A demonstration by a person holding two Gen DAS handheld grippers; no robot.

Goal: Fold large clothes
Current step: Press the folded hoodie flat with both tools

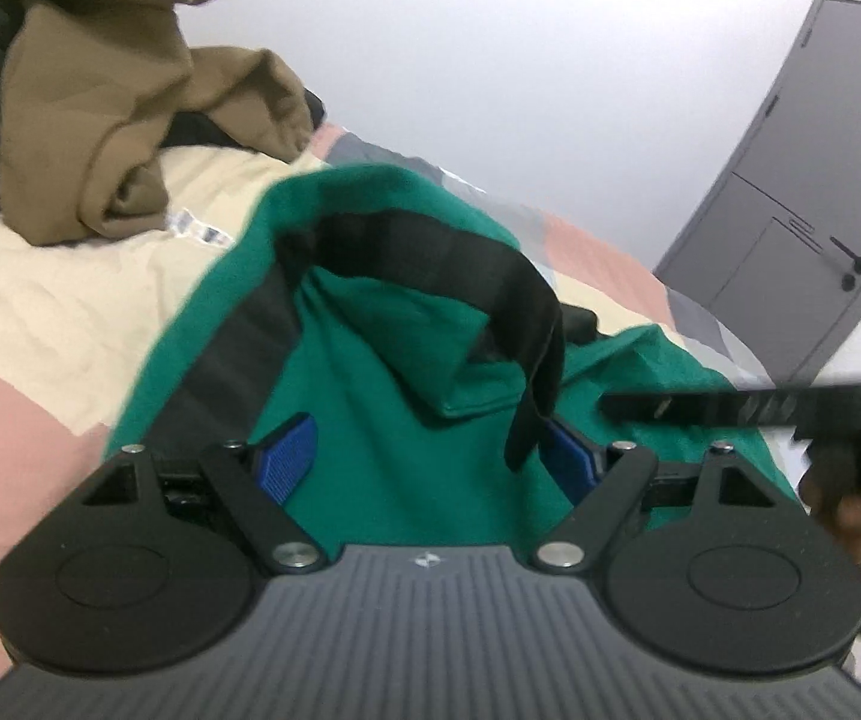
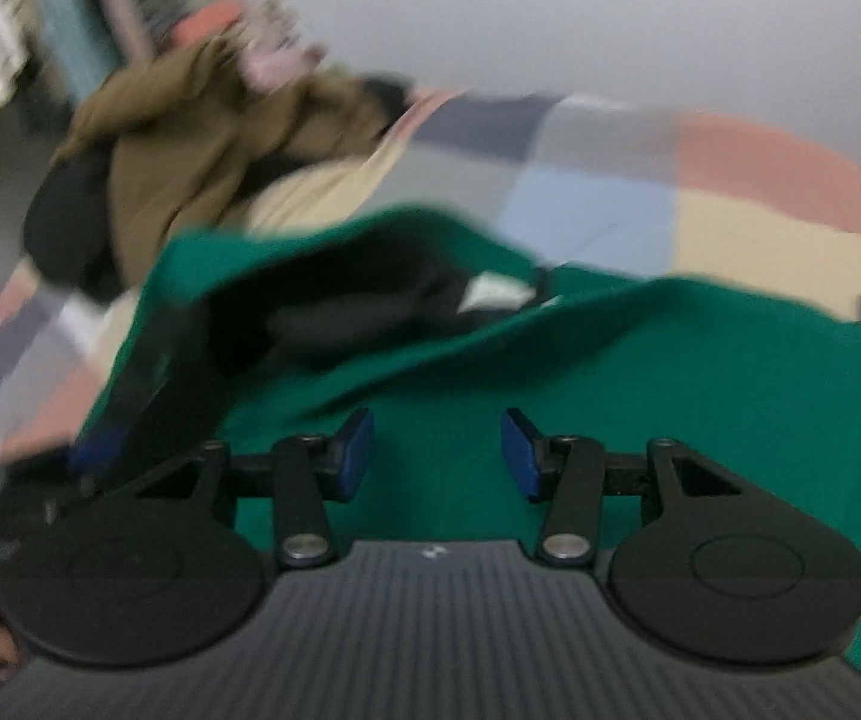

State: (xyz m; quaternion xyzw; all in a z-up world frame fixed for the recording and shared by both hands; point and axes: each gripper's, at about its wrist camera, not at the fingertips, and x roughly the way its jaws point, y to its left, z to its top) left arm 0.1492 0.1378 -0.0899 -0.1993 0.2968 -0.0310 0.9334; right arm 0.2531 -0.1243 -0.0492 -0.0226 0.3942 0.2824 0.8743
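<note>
A green garment with a black collar band lies bunched on the patchwork bed; it also shows in the right wrist view. My left gripper is open, its blue pads wide apart around a raised fold of the green cloth, with the black band draped over the right pad. My right gripper is open just above flat green cloth, holding nothing. The right gripper also shows as a dark shape at the right edge of the left wrist view.
A brown garment is heaped with dark clothes at the bed's far left, also blurred in the right wrist view. The patchwork bedspread lies beneath. A grey door stands at the right by a white wall.
</note>
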